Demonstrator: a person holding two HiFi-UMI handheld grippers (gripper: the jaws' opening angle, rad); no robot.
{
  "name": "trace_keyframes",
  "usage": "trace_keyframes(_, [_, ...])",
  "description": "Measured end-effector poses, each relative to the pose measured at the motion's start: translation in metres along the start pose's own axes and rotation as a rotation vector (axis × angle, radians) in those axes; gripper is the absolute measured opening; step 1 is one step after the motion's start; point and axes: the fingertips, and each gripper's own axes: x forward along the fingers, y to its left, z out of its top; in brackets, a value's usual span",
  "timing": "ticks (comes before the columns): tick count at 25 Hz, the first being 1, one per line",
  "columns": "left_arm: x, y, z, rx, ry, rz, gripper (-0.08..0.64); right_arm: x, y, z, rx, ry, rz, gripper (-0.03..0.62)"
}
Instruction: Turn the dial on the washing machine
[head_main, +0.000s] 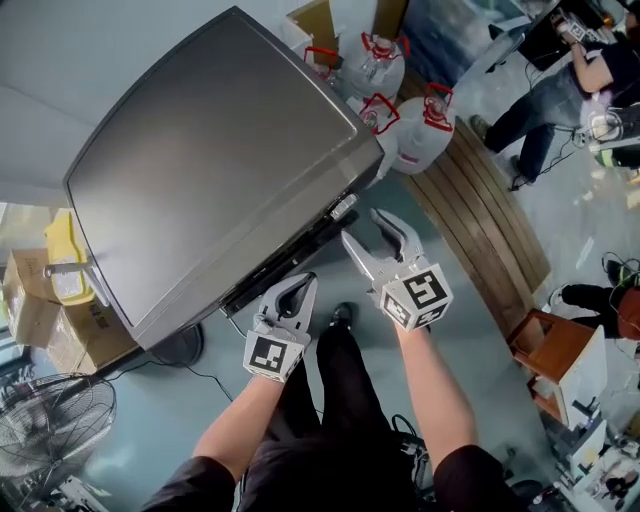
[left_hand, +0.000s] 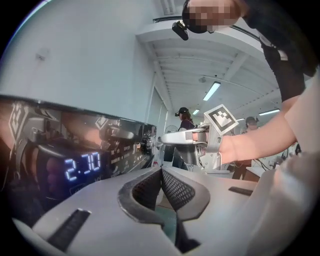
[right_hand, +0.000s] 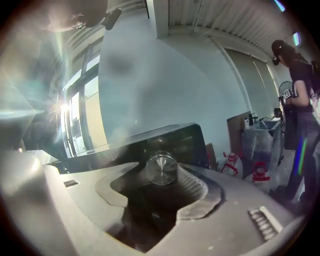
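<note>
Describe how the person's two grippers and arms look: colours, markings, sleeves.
The left gripper and the right gripper are light grey plastic with curved fingers lined by dark ribbed pads. Each carries a white cube printed with black square markers. The person wears short black sleeves.

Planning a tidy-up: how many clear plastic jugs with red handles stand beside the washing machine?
4, all by the washing machine's far corner: one jug half behind its edge, one beyond it, one against the machine's side, one outermost. Others may be hidden.
</note>
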Motion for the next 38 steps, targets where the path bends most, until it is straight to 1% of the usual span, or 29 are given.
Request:
trace_keyframes(1, [-0.001,-0.002,0.006,0.003,-0.004,0.008,0.015,-0.006,0.002,0.003,-0.014,-0.007,-0.01,0.209])
trace_keyframes(2, [-0.002,-0.005,0.014,0.004,-0.008,0.015,0.015,-0.013,0.006,0.006,-0.032,-0.013,-0.021,0.158])
trace_keyframes(5, [-0.008,-0.014,0.039,0.005,-0.028,0.031,0.015,-0.035,0.02,0.016,-0.072,-0.008,-0.041,0.067])
trace_keyframes(6, [-0.01,-0.018,0.047,0.004,-0.034,0.036,0.015,-0.042,0.026,0.019,-0.069,-0.002,-0.043,0.04])
trace_keyframes(7, [-0.014,-0.022,0.056,0.003,-0.04,0.042,0.015,-0.05,0.032,0.024,-0.06,0.002,-0.046,0.029])
trace_keyframes(9, [-0.021,-0.029,0.077,0.006,-0.066,0.062,0.015,-0.068,0.041,0.036,-0.047,-0.003,-0.061,0.023])
trace_keyframes(11, [-0.03,-0.037,0.098,0.012,-0.101,0.079,0.015,-0.087,0.048,0.052,-0.058,-0.02,-0.086,0.022])
trace_keyframes(16, [-0.063,-0.049,0.126,0.017,-0.119,0.104,0.015,-0.129,0.064,0.089,-0.105,-0.056,-0.16,0.021])
trace_keyframes(20, [-0.099,-0.049,0.156,0.015,-0.125,0.113,0.015,-0.158,0.086,0.11,-0.122,-0.082,-0.171,0.021])
trace_keyframes(22, [-0.124,-0.05,0.163,0.015,-0.132,0.116,0.015,-0.175,0.101,0.109,-0.152,-0.075,-0.168,0.022])
trace_keyframes(25, [-0.165,-0.048,0.166,0.02,-0.145,0.14,0.015,-0.201,0.123,0.102,-0.193,-0.051,-0.184,0.023])
trace_keyframes(30, [-0.232,-0.041,0.161,0.019,-0.186,0.158,0.015,-0.253,0.155,0.107,-0.177,-0.109,-0.269,0.021])
trace_keyframes(34, [-0.284,-0.052,0.142,0.026,-0.202,0.157,0.015,-0.296,0.197,0.092,-0.182,-0.129,-0.306,0.021])
trace_keyframes(38, [-0.34,-0.072,0.124,0.023,-0.214,0.166,0.015,-0.342,0.24,0.071,-0.174,-0.138,-0.333,0.021])
